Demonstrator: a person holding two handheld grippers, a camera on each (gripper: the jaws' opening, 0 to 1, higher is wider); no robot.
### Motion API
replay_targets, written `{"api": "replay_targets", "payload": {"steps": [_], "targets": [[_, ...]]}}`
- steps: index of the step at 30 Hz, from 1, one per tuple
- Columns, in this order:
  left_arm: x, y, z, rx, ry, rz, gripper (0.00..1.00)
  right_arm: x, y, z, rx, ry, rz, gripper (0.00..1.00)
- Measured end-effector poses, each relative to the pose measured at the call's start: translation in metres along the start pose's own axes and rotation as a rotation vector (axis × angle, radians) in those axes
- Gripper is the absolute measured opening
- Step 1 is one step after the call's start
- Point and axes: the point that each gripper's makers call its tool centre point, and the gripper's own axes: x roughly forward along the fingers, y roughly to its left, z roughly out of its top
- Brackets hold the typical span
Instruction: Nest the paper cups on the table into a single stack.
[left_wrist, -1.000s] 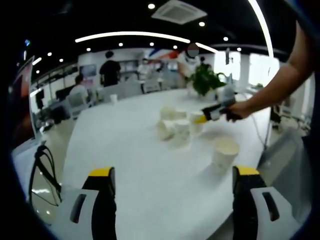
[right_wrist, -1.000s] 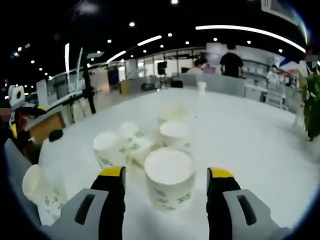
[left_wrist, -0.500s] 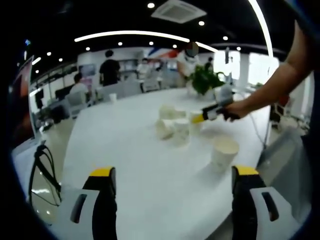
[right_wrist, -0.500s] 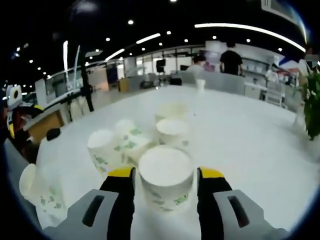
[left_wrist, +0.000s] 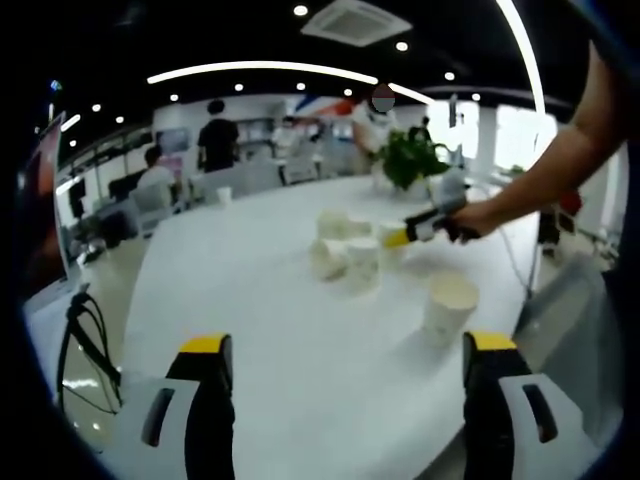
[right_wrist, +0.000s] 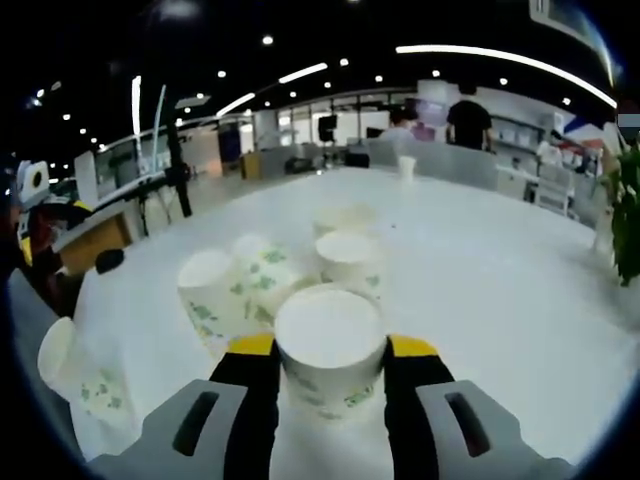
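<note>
Several white paper cups with green print stand on the white table (left_wrist: 260, 300). In the right gripper view my right gripper (right_wrist: 331, 346) is shut on the nearest upright cup (right_wrist: 330, 325), one jaw on each side of it. Behind it stand a cup at the left (right_wrist: 210, 290), a tipped cup (right_wrist: 263, 268), one in the middle (right_wrist: 347, 257) and a farther one (right_wrist: 340, 218). Another cup (right_wrist: 75, 385) sits apart at the far left. In the left gripper view my left gripper (left_wrist: 348, 345) stands open, holding nothing, with a lone cup (left_wrist: 448, 305) ahead of it to the right. Beyond it the right gripper (left_wrist: 425, 225), in a person's hand, reaches into the cup cluster (left_wrist: 350, 258).
A potted plant (left_wrist: 410, 160) stands at the far end of the table. A small cup (right_wrist: 405, 166) sits at the table's far edge. People stand and sit at desks behind. Black cables (left_wrist: 85, 335) hang off the table's left side.
My right gripper has moved forward onto the nearest cup and its jaws have come in from open to shut against the cup's sides. The left gripper has stayed still.
</note>
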Motion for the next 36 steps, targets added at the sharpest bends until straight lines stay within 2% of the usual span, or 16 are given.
{"api": "replay_targets", "payload": {"steps": [9, 12, 16, 21, 24, 36], "targets": [[0.003, -0.001, 0.003, 0.005, -0.007, -0.008, 0.93, -0.005, 0.002, 0.010, 0.001, -0.007, 0.012, 0.37], [0.004, -0.001, 0.003, 0.004, -0.010, -0.008, 0.93, -0.008, 0.003, 0.012, 0.018, 0.012, 0.018, 0.37], [0.004, -0.002, 0.005, 0.002, -0.015, -0.008, 0.93, -0.012, 0.006, 0.014, 0.011, 0.019, 0.027, 0.37], [0.006, -0.004, 0.006, -0.002, -0.022, -0.012, 0.93, -0.017, 0.010, 0.017, -0.039, 0.035, 0.042, 0.37], [0.007, -0.007, 0.008, 0.000, -0.027, -0.019, 0.93, -0.020, 0.010, 0.021, -0.026, 0.040, 0.053, 0.37], [0.007, -0.009, 0.010, 0.004, -0.030, -0.026, 0.93, -0.030, 0.004, 0.052, -0.048, 0.005, 0.045, 0.37]]}}
